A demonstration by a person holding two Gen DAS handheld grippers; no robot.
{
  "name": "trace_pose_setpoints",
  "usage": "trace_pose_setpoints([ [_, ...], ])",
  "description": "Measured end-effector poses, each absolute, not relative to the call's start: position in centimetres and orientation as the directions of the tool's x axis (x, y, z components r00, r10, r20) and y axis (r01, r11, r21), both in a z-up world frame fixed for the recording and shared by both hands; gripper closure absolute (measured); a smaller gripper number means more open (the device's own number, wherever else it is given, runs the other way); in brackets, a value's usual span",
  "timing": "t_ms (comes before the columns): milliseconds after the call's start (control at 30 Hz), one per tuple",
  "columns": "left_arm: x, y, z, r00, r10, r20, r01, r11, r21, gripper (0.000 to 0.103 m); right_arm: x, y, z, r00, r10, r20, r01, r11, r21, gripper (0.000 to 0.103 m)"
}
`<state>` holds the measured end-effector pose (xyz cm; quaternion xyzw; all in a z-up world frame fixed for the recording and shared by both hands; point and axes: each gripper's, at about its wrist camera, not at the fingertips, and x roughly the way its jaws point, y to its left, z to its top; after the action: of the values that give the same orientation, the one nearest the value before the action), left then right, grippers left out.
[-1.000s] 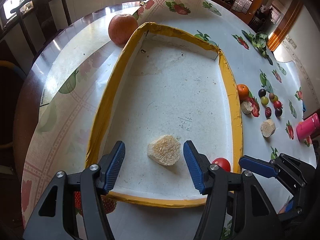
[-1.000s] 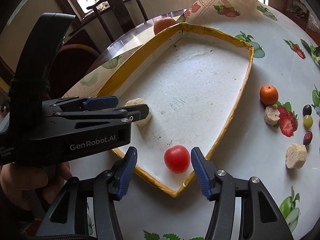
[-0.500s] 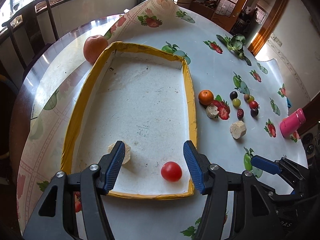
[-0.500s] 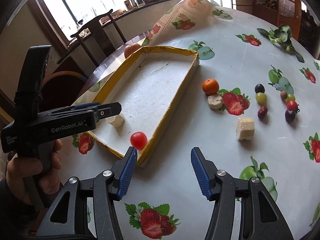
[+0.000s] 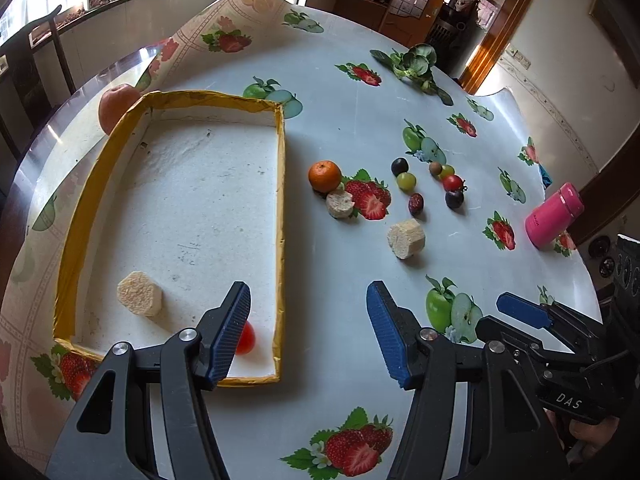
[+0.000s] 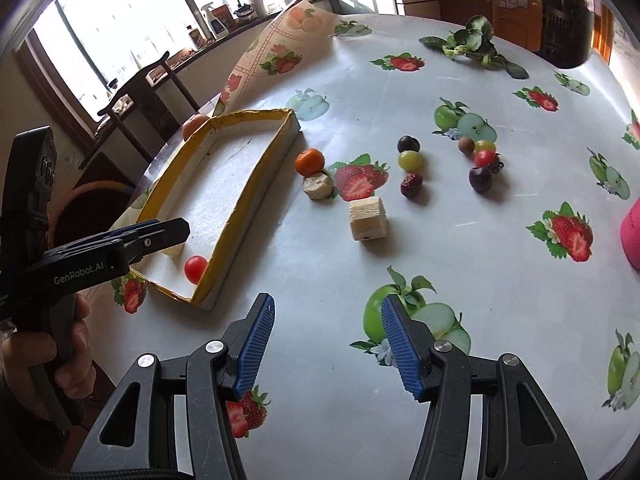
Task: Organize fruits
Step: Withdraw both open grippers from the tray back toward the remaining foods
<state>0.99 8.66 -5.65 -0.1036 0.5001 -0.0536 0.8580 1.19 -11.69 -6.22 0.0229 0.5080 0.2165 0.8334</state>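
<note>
Yellow-rimmed tray (image 5: 282, 208) holds one red tomato (image 6: 195, 268); remaining fruits (image 6: 409, 160) lie beside it. Left gripper (image 5: 308, 332) and right gripper (image 6: 327, 344) are spread, empty. Round fruit could be nudged away by a misaligned pinch

1 tray (image 5: 280, 208), 3 corn pieces (image 5: 140, 294), 2 cherry tomatoes (image 6: 195, 269), 1 orange (image 5: 324, 176), 1 apple (image 5: 116, 106), 2 dark plums (image 5: 399, 166), 2 green grapes (image 5: 406, 181), 1 date (image 5: 415, 204), 1 pink bottle (image 5: 554, 216)

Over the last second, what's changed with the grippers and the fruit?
Both the left gripper and right gripper swung from over the tray toward the loose fruit, open and empty. The red tomato and pale chunk stayed in the tray.
</note>
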Motion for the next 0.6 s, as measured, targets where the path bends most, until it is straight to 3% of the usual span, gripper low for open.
trace_pose_setpoints([
  [600, 5.8, -0.6, -7.7, 0.442, -0.326, -0.836, 0.09, 0.943, -0.32, 0.044, 5.8, -19.5, -8.3, 0.468, 0.275, -0.84, -0.134, 0.961, 0.241, 0.046],
])
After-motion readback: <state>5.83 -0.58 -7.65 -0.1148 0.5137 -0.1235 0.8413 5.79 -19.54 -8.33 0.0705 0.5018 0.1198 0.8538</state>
